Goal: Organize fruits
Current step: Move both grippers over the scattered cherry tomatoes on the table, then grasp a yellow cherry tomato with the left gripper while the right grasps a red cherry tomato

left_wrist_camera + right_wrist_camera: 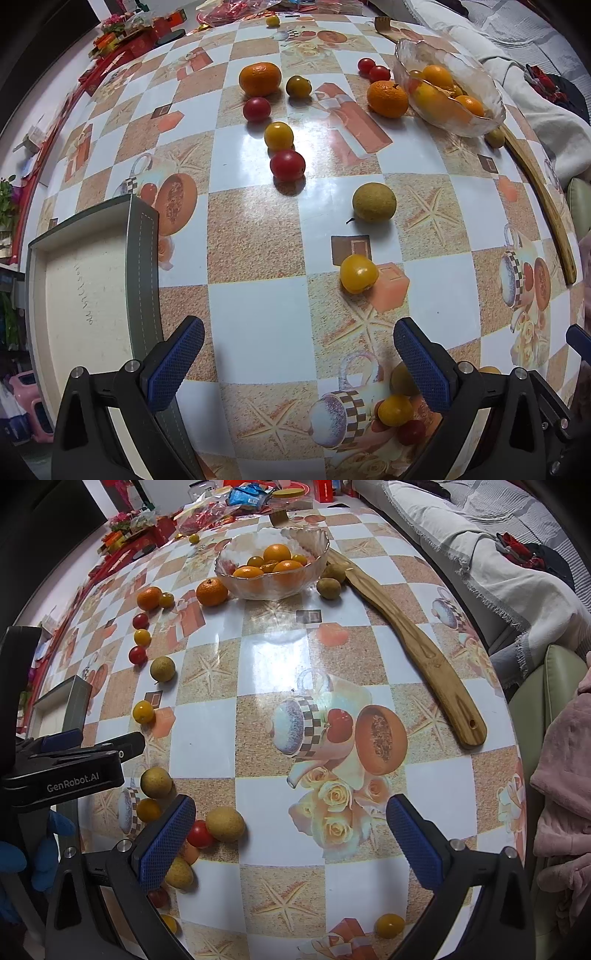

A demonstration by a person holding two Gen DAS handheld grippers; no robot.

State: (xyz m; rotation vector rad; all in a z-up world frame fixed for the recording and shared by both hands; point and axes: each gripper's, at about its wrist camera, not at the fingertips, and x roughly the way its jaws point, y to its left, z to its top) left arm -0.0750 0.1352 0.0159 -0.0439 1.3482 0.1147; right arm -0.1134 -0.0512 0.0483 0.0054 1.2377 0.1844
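- The left gripper (pixel 299 363) is spread wide with nothing between its blue pads; it hangs over the checked tablecloth (pixel 258 314) at the bottom of the left wrist view.
- The right gripper (pixel 291 843) is likewise wide apart and empty, low in its own view.
- Loose fruit lies scattered across the cloth; the glass bowl (pixel 491 118), already holding oranges, sits in the upper right of the left view and top centre of the right view.
- A grey-edged tray (pixel 85 295) stands at the lower left of the left view, just beside the left gripper.
- The likeliest next pick, in my judgement, is the yellow tomato (pixel 358 273), ahead of the left gripper and slightly right of its centre line, with bare cloth between.
- It is nearly round, so it has no real long axis and no clear pointing direction; any closing line should do.
- A red tomato (pixel 199 834) and a brown fruit (pixel 225 824) touch each other just beside the right gripper's left finger, so that arm is nearer to them.
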